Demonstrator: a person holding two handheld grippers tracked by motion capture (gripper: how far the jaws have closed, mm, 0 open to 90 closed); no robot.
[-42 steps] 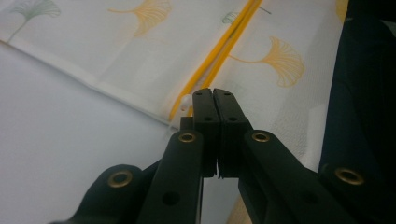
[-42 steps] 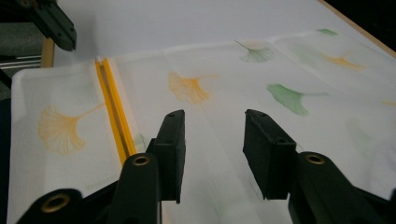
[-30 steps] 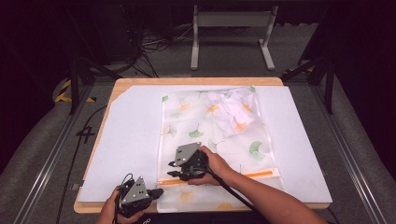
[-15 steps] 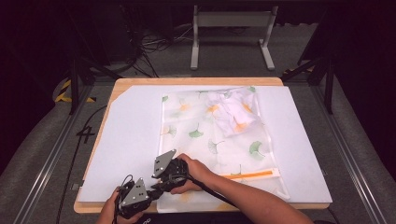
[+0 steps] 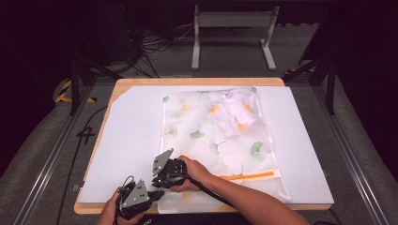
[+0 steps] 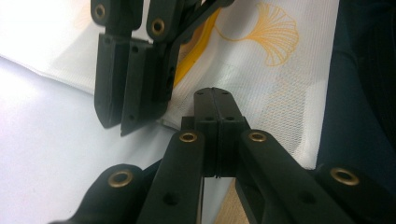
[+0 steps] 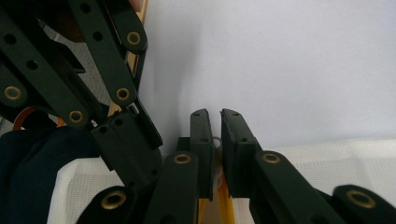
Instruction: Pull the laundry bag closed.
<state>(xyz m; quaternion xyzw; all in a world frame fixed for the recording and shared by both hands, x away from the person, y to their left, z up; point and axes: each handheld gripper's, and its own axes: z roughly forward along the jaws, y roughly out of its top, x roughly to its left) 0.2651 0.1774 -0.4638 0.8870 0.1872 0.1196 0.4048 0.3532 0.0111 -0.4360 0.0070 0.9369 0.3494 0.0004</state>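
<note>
Pinching the near-left corner of the mesh laundry bag [image 6: 261,88], the left gripper [image 6: 215,100] has its jaws pressed together with the white netting caught between them, as its own view shows. Just beside it, the right gripper [image 7: 215,122] has its jaws nearly together on a small white tab at the end of the bag's orange zipper [image 7: 224,210]; a thin gap remains between the jaws around that tab.

In the high view both grippers sit close together at the near-left corner of the bag, the left gripper [image 5: 155,193] at the tabletop's near edge and the right gripper [image 5: 165,182] just above it, the right hand [image 5: 195,172] lying on the mesh.

The mesh laundry bag [image 5: 220,140] is translucent white, printed with green and orange ginkgo leaves, and lies flat on a white sheet [image 5: 131,140] covering the wooden tabletop [image 5: 197,81]. Inside it, bunched in the far-right corner, is a crumpled white cloth [image 5: 234,110] with orange marks. The orange zipper [image 5: 246,176] runs along the bag's near side.

To the left of the bag the white sheet is bare, and a narrower bare strip lies to its right. The bag's near edge reaches almost to the tabletop's near edge, where the left gripper overhangs. Beyond the far edge stand a grey metal frame [image 5: 232,33] and loose cables [image 5: 155,44] on the floor.

No writing or brand can be read.
</note>
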